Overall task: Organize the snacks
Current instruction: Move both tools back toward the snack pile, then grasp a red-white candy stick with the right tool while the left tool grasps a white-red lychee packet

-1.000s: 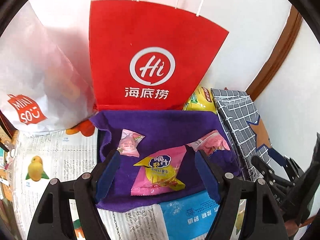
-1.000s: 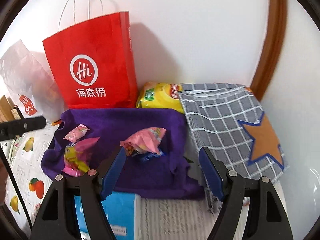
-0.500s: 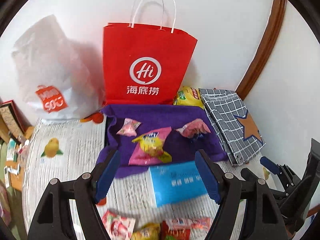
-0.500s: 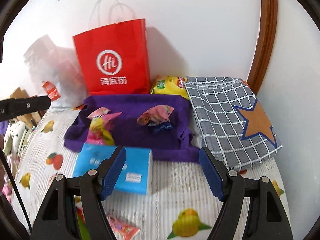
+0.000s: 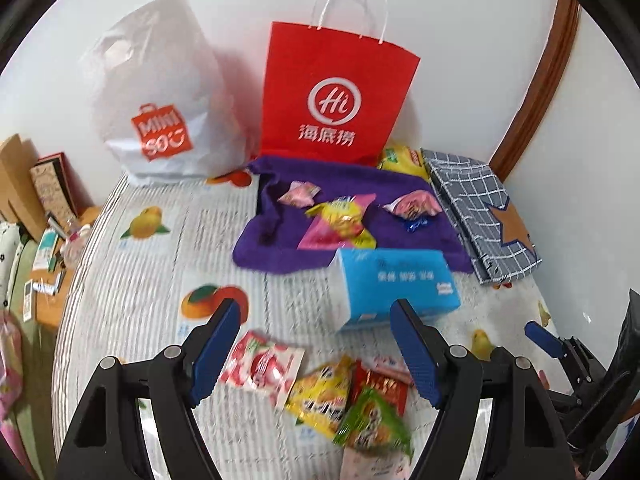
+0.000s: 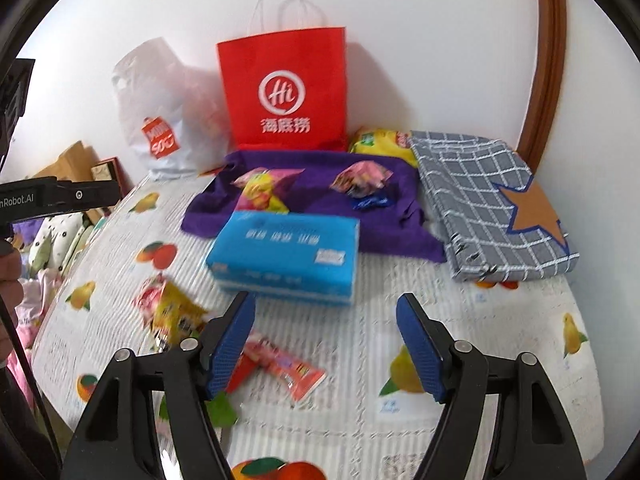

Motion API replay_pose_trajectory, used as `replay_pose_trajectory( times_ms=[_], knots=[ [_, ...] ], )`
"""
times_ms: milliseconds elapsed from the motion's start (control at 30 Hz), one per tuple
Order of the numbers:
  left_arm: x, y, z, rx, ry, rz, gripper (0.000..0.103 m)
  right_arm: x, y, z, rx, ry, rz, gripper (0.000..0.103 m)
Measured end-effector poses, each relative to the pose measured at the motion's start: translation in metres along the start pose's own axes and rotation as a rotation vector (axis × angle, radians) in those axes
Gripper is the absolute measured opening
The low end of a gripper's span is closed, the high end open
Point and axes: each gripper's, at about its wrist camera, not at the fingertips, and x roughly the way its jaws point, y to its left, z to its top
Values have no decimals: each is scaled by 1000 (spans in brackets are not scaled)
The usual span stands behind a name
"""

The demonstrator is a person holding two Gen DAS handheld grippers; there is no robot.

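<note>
A purple cloth point(image 5: 276, 252) lies at the back of the table with three packets on it: a small pink one point(image 5: 299, 195), a yellow-pink one point(image 5: 340, 220) and a pink-blue one point(image 5: 412, 208). In front of it stands a blue tissue pack point(image 5: 396, 284). Several loose snack packets point(image 5: 320, 392) lie near the front edge, among them a strawberry packet point(image 5: 260, 368). My left gripper point(image 5: 316, 312) hangs open above these, holding nothing. My right gripper point(image 6: 326, 304) hovers just before the tissue pack point(image 6: 284, 252); its jaws are closing with nothing between them. A long red-pink packet point(image 6: 288, 364) lies under its left finger.
A red paper bag point(image 5: 336, 88) and a white plastic bag point(image 5: 160, 92) stand against the wall. A yellow chips bag point(image 5: 400, 158) and a grey checked fabric piece with a star point(image 5: 480, 208) lie at the back right. Boxes and clutter point(image 5: 24, 184) sit beyond the table's left edge.
Both grippers have drawn back from the purple cloth toward the table's front. The tissue pack and the loose packets have come into view. The right jaws stand slightly narrower.
</note>
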Motion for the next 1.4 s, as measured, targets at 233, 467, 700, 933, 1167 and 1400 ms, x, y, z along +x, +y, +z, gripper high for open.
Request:
replay_pose_trajectory(
  times_ms=[233, 467, 700, 933, 1167, 1400],
  knots=[
    [8, 20, -19, -29, 26, 6, 75, 22, 15, -18, -32, 57, 61, 60],
    [20, 37, -23, -47, 49, 8, 75, 56, 31, -23, -79, 125, 98, 60],
    [40, 55, -24, -84, 81, 2, 75, 90, 41, -31, -96, 200, 121, 60],
    [58, 68, -30, -123, 117, -13, 75, 106, 36, -27, -78, 208, 127, 54],
    [61, 72, -36, -117, 121, -10, 75, 102, 12, -25, -44, 247, 86, 19],
    [73, 76, -43, -110, 146, -12, 75, 105, -10, -35, 2, 261, 26, 27]
  ],
)
